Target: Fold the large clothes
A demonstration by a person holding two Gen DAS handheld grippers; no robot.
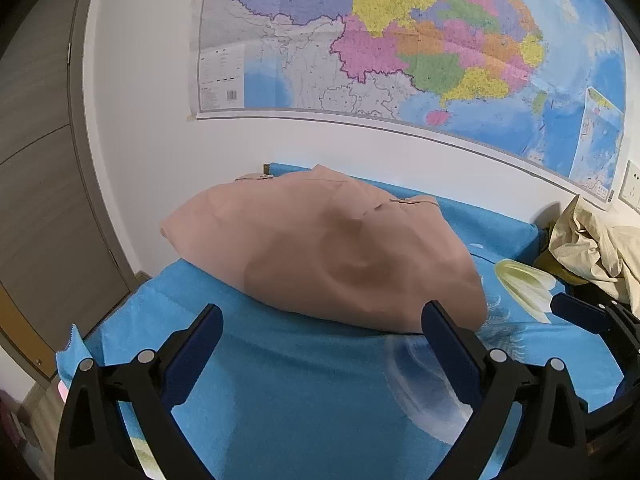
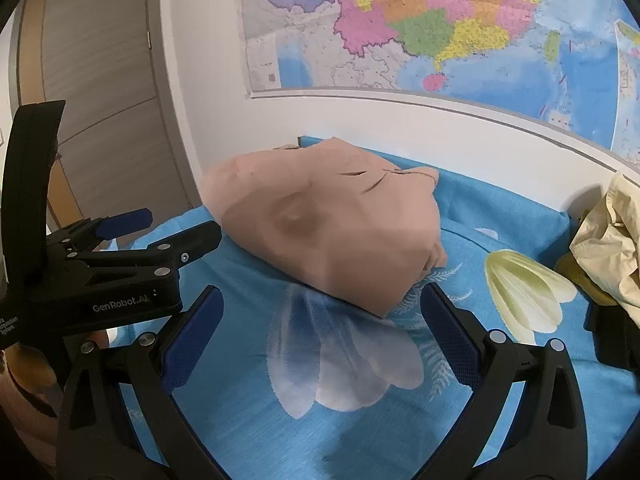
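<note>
folded pink garment (image 1: 320, 248) lies on the blue floral sheet (image 1: 280, 380), toward the far left part of the bed, its far edge close to the white wall (image 1: 152, 152) under the map (image 1: 420, 40). left gripper (image 1: 322, 322): fingers spread wide, nothing between them, hovering over bare sheet just short of the garment's near edge; its right fingertip overlaps the garment's near right corner in view, contact cannot be confirmed. right gripper (image 2: 322, 304): fingers likewise spread wide and empty, positioned just before the garment's near corner (image 2: 384, 312), which falls between the two fingertips. in the right wrist view the left gripper appears at the left, beside the garment's left side. a crumpled cream garment (image 1: 596, 240) sits at the right edge of the bed, well apart from the pink one. wooden wardrobe door (image 1: 44, 168) stands at left.
</note>
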